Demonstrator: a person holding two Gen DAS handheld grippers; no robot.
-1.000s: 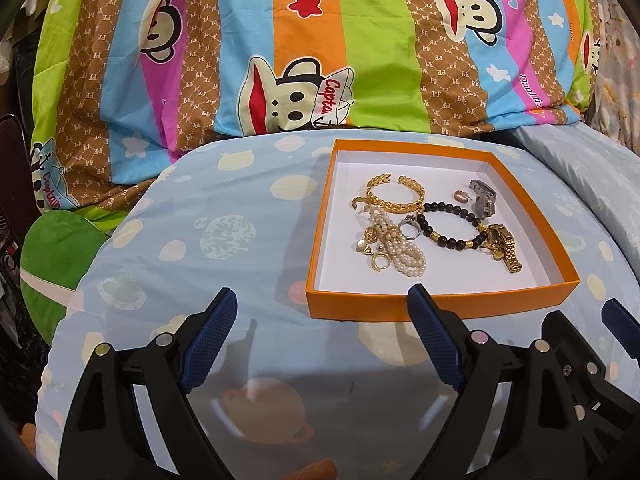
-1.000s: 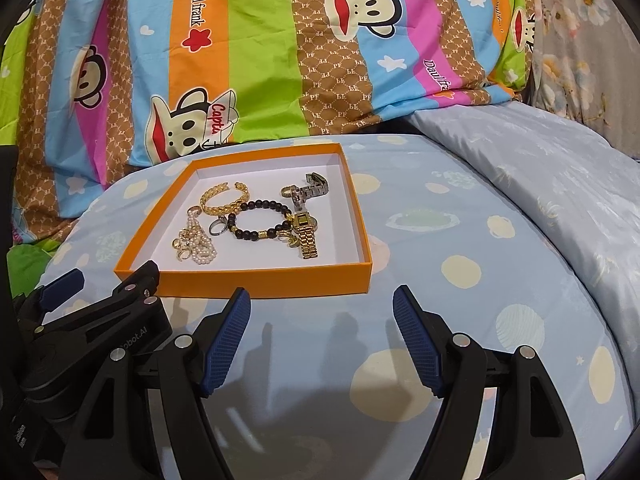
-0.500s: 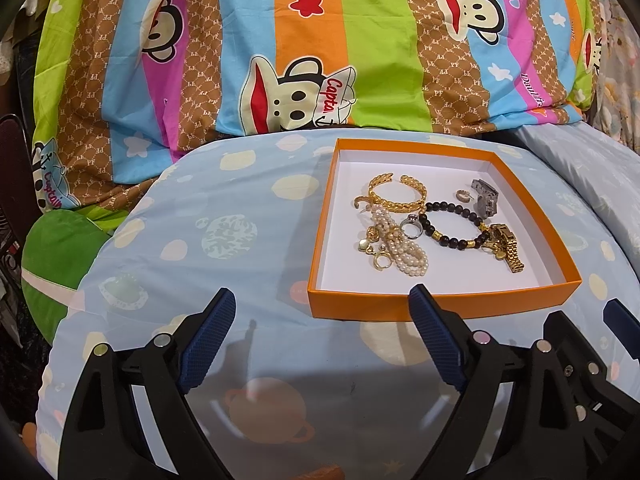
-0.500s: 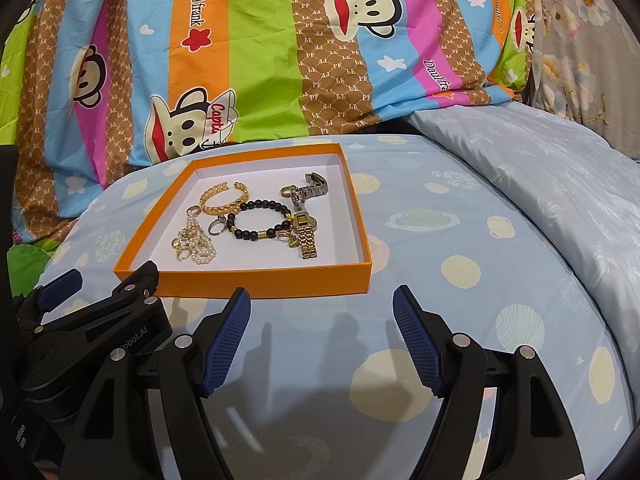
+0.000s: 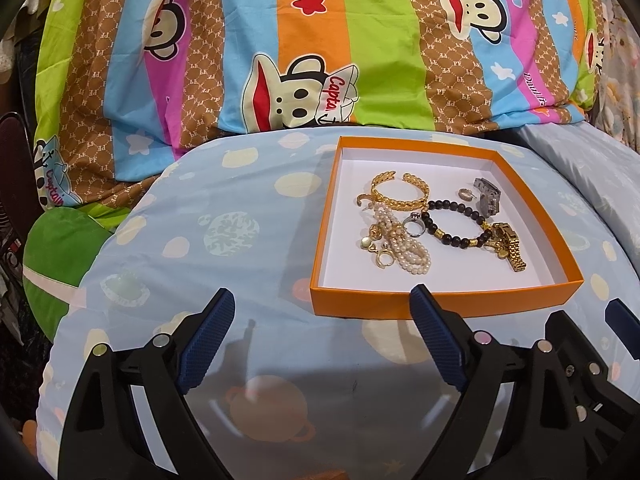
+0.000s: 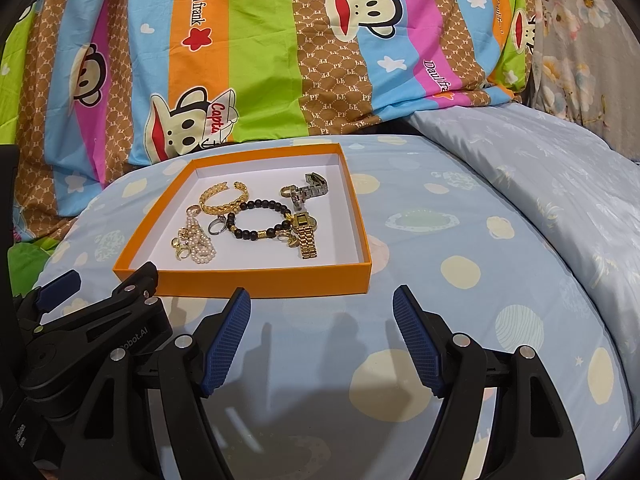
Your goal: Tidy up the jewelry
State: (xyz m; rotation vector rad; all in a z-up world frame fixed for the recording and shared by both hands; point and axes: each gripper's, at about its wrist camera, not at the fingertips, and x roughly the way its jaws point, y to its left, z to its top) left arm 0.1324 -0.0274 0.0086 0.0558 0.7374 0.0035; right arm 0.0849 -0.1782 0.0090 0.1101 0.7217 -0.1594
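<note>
An orange box [image 5: 440, 300] [image 6: 260, 280] with a white floor lies on the light blue bedsheet. In it lie a gold cuff bracelet [image 5: 400, 196] [image 6: 222, 198], a black bead bracelet [image 5: 456, 224] [image 6: 260, 220], a pearl strand [image 5: 404, 244] [image 6: 200, 246], a gold watch [image 5: 508, 246] [image 6: 306, 236], a silver watch [image 5: 488, 196] [image 6: 310, 190], a silver ring [image 5: 414, 224] [image 6: 217, 225] and small gold pieces. My left gripper [image 5: 322, 312] is open and empty, just short of the box's near left corner. My right gripper [image 6: 322, 308] is open and empty, before the box's near right corner.
A striped cartoon-monkey blanket [image 5: 320, 48] [image 6: 280, 40] rises behind the box. A pale blue pillow [image 6: 540, 168] lies to the right. A green cushion [image 5: 52, 248] sits at the left. The left gripper's body [image 6: 92, 328] shows in the right wrist view.
Both grippers have crept slightly; the box sits marginally lower in both views. Both stay open and empty. The jewelry has not moved.
</note>
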